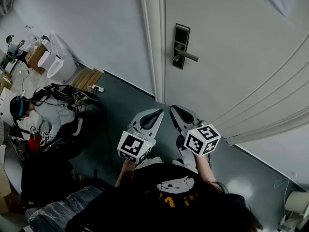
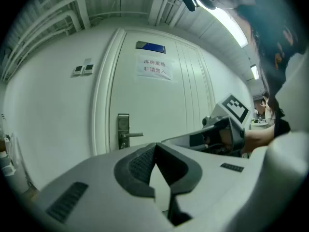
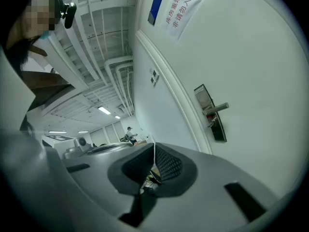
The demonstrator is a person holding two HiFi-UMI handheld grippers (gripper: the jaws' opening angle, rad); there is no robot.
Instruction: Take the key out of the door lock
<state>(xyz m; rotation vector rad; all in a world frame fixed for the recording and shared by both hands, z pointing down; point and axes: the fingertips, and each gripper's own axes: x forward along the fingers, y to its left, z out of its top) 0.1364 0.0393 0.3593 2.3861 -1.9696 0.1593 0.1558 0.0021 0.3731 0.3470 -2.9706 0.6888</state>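
**Lock assembly.** A tall black-and-silver metal lock plate is mounted on the white panelled door, close to the door's edge by the frame. A straight silver lever handle projects from the lower half of the lock plate, pointing away from the frame.

**Key.** In the right gripper view, a small reddish item sits on the lock plate directly below the lever. This is the only visible sign of the key. It is too small for its shape to be made out.

**Left gripper.** The white-and-grey left gripper is held below the lock plate, well apart from it, over the dark grey floor. Its tips point up towards the lock plate. The dark ribbed pads meet at the tips, and nothing is held between them.

**Right gripper.** The right gripper is just beside the left gripper, also below the lock plate and clear of it. Its dark ribbed pads are closed together at the tips and grip nothing.

**Door marking.** A white paper sign with red characters is fixed to the door above the lock plate.
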